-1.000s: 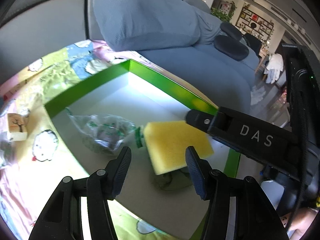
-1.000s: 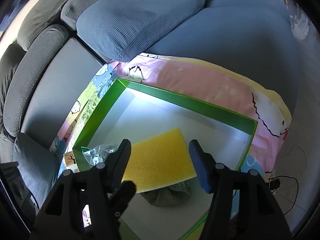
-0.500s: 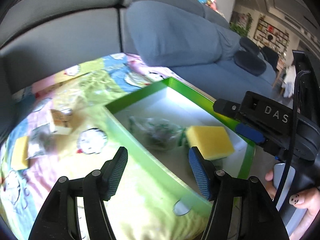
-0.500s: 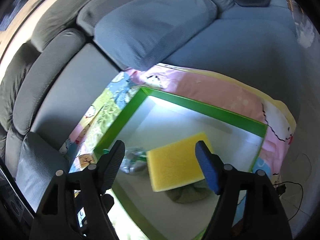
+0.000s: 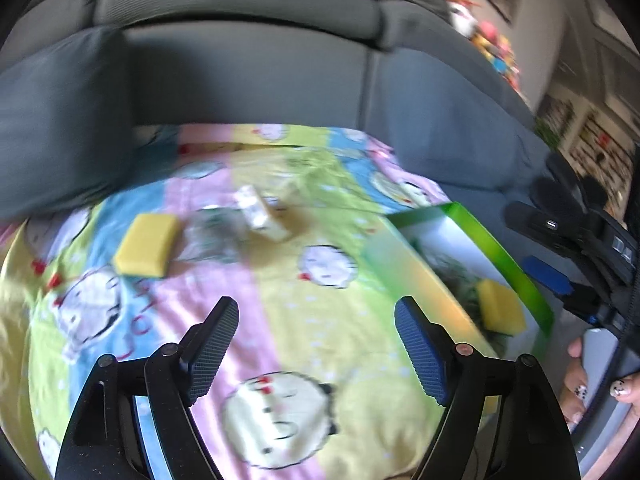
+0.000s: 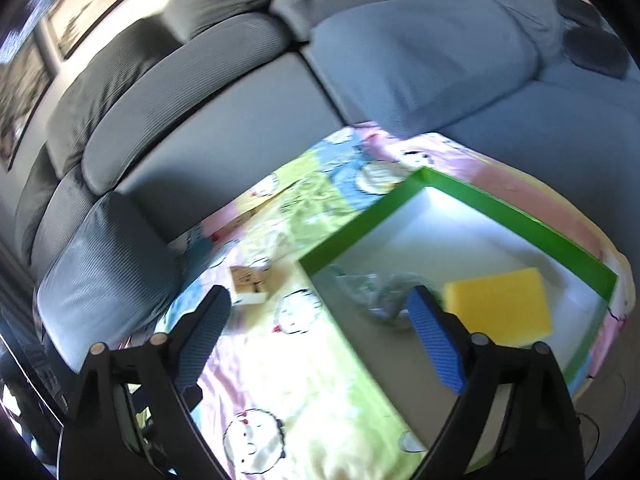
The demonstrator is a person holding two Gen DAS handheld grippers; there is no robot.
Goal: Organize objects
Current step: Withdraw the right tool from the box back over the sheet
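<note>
A green-rimmed box (image 6: 520,216) with a white floor holds a yellow sponge (image 6: 498,306) and a clear bag (image 6: 372,292). In the left wrist view the same box (image 5: 500,248) shows at the right with its sponge (image 5: 500,308). On the cartoon blanket (image 5: 320,320) lie a second yellow sponge (image 5: 146,245), a small white carton (image 5: 260,214) and a crumpled clear bag (image 5: 212,236). The carton (image 6: 250,282) also appears in the right wrist view. My left gripper (image 5: 316,340) hangs over the blanket, jaws opening, nothing between them. My right gripper (image 6: 320,332) hovers by the box's left wall, jaws opening, empty.
A grey sofa (image 6: 248,92) wraps around the back and left, with a loose cushion (image 5: 60,120) at the blanket's left. The other gripper's body (image 5: 580,248) and a person's fingers (image 5: 580,384) show at the right edge of the left wrist view.
Both grippers pulled back from the box, swung left over the blanket and spread their jaws wider. The yellow sponge stays in the box. The loose sponge, carton and bag came into the left view.
</note>
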